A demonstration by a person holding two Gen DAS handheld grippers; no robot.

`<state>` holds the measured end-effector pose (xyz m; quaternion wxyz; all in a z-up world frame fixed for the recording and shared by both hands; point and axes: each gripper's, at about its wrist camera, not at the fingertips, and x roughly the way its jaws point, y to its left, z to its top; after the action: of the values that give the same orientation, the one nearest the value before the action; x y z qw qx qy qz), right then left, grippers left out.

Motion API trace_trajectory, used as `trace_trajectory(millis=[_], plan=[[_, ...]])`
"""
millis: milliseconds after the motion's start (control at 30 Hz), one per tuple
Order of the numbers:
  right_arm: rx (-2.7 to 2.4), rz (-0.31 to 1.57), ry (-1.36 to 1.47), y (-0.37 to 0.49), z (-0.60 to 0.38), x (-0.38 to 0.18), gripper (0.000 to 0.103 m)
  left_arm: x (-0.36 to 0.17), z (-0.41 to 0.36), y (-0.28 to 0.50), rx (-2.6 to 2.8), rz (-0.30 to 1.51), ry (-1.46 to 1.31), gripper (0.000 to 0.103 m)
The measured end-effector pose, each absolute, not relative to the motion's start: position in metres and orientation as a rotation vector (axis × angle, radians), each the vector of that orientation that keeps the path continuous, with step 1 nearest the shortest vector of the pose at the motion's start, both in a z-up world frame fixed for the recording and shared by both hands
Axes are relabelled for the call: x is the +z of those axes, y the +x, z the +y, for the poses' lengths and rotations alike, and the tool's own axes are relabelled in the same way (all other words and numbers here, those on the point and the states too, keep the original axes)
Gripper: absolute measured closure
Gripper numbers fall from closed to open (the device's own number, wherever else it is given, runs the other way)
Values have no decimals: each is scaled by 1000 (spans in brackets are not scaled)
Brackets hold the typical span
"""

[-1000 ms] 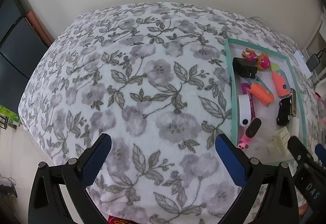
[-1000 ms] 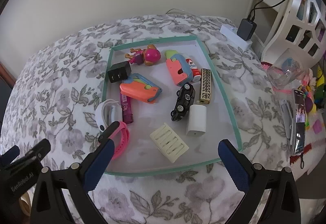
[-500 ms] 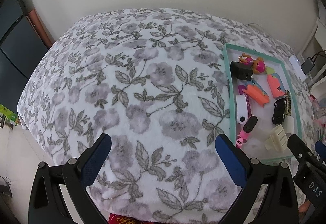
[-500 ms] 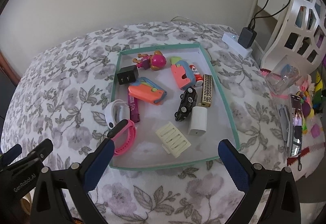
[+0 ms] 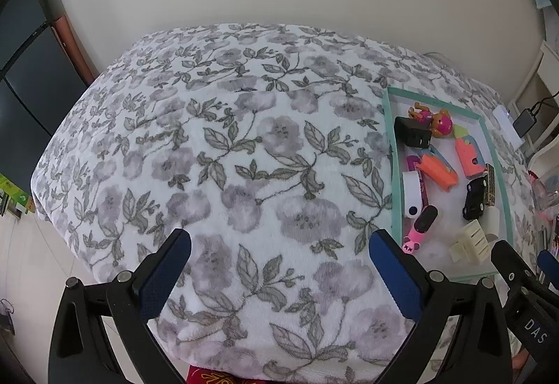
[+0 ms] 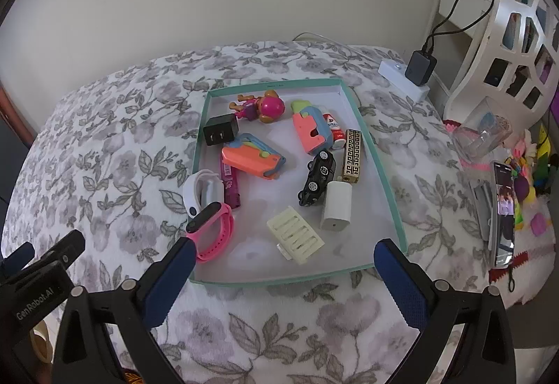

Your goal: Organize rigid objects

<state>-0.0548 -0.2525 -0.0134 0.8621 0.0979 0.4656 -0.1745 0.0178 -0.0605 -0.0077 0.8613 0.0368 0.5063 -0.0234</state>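
Observation:
A teal-rimmed tray [image 6: 380,174] lies on a floral blanket and holds several small things: a pink wristband [image 6: 215,233], a white band [image 6: 195,188], a black charger [image 6: 220,134], two orange toys [image 6: 251,160], a black toy car [image 6: 318,178], a white adapter [image 6: 337,205], a cream ribbed piece [image 6: 295,233] and a pink doll [image 6: 269,108]. My right gripper [image 6: 283,265] is open and empty, just short of the tray's near edge. My left gripper [image 5: 279,254] is open and empty over the bare blanket, left of the tray [image 5: 391,181].
The floral blanket [image 5: 227,157] covers a bed against a plain wall. A power strip with a black charger [image 6: 415,69] lies behind the tray. A white shelf [image 6: 517,34], a phone [image 6: 503,212] and loose toys crowd the right edge.
Both grippers have drawn back and up from the bed, so the tray and blanket look smaller and farther. Both stay open and empty. Nothing in the tray has moved.

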Motion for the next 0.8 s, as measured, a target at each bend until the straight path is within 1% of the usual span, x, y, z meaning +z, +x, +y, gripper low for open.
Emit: trace_trajectory(millis=[800], plan=[[-365, 977, 201, -57, -254, -13, 0, 2, -60, 14, -36, 1025, 58, 1]])
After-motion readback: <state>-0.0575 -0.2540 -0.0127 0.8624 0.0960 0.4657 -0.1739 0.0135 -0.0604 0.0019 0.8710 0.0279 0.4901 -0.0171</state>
